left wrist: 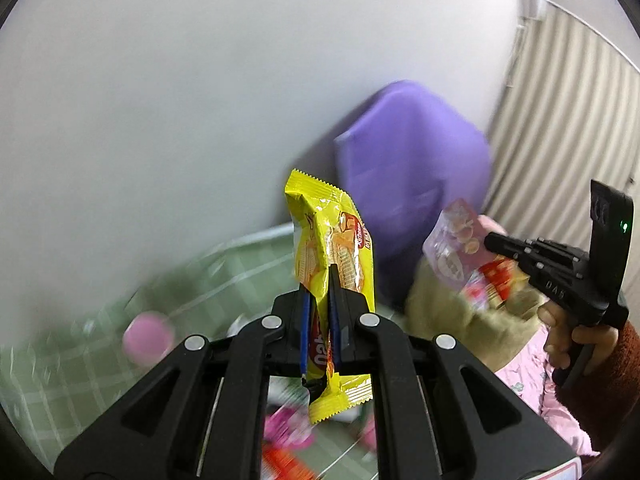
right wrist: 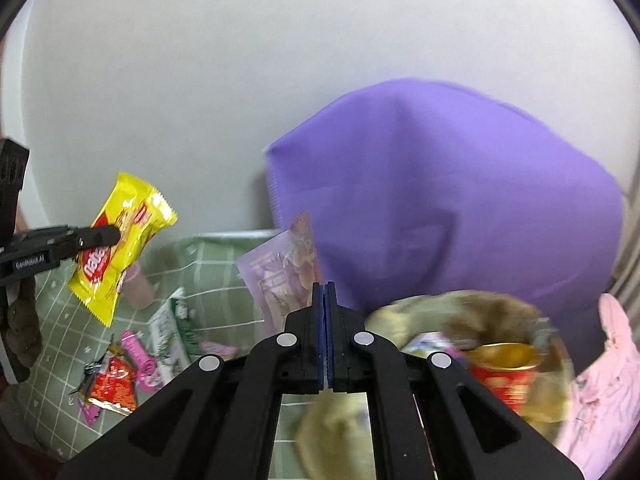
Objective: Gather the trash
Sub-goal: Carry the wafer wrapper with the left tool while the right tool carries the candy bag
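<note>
Left gripper [left wrist: 320, 280]: your jaws are clamped on the yellow wafer wrapper [left wrist: 332, 248], biting across its lower middle; the top half stands free above the pads and the tail hangs below.
Right gripper [right wrist: 325, 292]: your jaws are pressed together on the corner of a pale purple snack pouch [right wrist: 280, 268], which sticks up and to the left of the pads; the bite looks thin.
Receptacle: judging by the trash inside, the tan fuzzy bag [right wrist: 480, 308] at the right is where both pieces go; it already holds a red-and-gold cup [right wrist: 504, 368]. Its mouth is blurred, so you cannot tell how wide it gapes.
Step in hand: carry both pieces over the bag mouth, then release.
How to do it well: bring each wrapper fully above the opening before you let the jaws part; drop the purple pouch first, since its hold looks weakest.
Risk: the yellow wrapper is long and light, so it may catch on the rim.
Left behind: a red foil wrapper [right wrist: 110, 384], pink wrappers [right wrist: 140, 356] and a white-green packet [right wrist: 172, 332] lie on the green checked cloth [right wrist: 60, 320], near its left edge.
Backdrop: a purple cushion [right wrist: 440, 184] leans behind the bag.
</note>
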A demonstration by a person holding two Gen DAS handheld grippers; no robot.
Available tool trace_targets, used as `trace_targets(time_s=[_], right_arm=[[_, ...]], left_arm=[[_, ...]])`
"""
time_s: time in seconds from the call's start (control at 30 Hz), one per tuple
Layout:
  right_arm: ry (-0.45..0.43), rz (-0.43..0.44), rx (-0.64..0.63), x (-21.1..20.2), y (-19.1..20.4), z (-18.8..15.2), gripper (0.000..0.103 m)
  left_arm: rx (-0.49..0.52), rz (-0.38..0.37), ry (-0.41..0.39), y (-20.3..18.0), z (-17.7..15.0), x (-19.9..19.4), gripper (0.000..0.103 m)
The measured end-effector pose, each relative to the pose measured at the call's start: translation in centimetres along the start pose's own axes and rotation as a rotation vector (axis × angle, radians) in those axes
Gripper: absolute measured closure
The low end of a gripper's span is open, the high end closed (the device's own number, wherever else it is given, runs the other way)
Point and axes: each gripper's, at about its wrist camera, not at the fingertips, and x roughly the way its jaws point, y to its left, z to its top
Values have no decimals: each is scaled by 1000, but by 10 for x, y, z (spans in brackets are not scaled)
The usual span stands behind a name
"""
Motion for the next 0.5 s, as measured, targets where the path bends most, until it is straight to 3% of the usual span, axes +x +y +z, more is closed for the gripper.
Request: trace_targets(time_s=[0.23,0.5], right_arm=[[-72,-146,62,-55,-61,3,100],[-74,-264,154,-93,-115,-24,100]], left_arm=[[163,-161,-52,-89,49,27,97],[279,-293,-23,-165,56,60,97]])
